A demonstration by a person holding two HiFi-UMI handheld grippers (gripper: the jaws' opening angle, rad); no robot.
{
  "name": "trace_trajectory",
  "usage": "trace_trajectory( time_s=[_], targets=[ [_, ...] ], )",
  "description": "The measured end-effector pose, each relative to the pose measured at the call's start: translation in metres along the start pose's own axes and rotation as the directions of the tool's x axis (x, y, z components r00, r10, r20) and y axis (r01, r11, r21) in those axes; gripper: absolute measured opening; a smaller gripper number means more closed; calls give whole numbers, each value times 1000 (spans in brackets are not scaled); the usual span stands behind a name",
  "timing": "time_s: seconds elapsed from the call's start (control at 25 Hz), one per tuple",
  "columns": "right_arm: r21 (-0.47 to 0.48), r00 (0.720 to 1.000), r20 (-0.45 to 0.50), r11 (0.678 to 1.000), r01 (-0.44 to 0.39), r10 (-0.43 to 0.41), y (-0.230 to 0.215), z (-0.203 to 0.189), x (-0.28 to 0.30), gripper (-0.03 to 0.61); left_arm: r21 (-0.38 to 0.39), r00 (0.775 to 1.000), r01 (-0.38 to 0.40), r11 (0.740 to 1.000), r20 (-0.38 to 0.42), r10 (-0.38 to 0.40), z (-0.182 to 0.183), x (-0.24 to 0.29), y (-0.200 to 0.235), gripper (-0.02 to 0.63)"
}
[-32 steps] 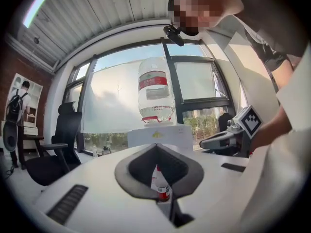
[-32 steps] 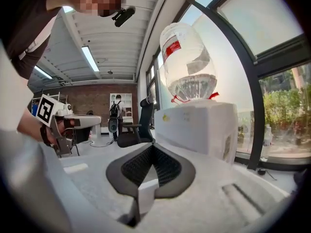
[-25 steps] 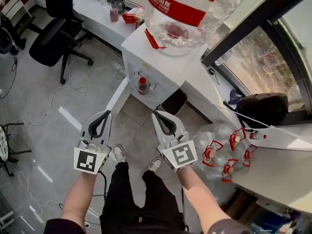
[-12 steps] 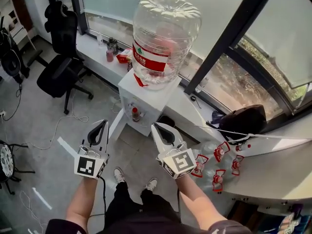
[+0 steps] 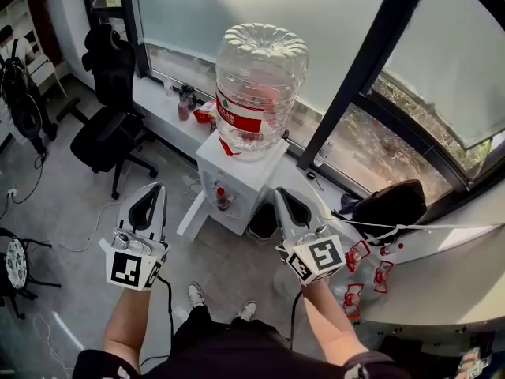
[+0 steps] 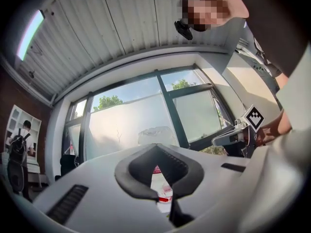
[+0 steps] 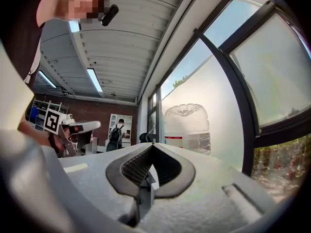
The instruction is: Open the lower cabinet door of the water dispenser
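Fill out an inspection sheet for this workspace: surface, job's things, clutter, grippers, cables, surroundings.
Surface: grey floor, nothing being worked on.
Job's things: white water dispenser carrying a water bottle; a white panel, seemingly the lower door, already stands swung out.
Clutter: empty jugs, black bag, dark bin, small items on the sill.
Grippers: left hand-held gripper and right hand-held gripper both shut, empty, short of the dispenser.
Cables: black lead below the left gripper; loose cable on the floor.
Surroundings: windows, office chair, person with backpack.
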State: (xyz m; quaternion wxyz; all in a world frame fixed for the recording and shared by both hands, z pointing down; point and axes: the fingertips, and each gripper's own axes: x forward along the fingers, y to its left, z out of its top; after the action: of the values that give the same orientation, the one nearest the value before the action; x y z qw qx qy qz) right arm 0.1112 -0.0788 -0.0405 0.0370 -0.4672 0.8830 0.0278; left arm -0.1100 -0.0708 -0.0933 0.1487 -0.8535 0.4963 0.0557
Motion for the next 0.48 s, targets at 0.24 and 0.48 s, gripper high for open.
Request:
trace_trajectory(
  time_s=[0.24, 0.48],
  targets=[
    [-4, 997, 16, 997, 80, -80, -31, 19, -36, 5, 5, 995, -97, 995, 21, 97, 30, -33, 18, 8],
    [22, 979, -8, 979, 203, -203, -53, 12, -94, 5, 7, 983, -181, 983, 15, 181, 40, -69, 25, 8]
  ],
)
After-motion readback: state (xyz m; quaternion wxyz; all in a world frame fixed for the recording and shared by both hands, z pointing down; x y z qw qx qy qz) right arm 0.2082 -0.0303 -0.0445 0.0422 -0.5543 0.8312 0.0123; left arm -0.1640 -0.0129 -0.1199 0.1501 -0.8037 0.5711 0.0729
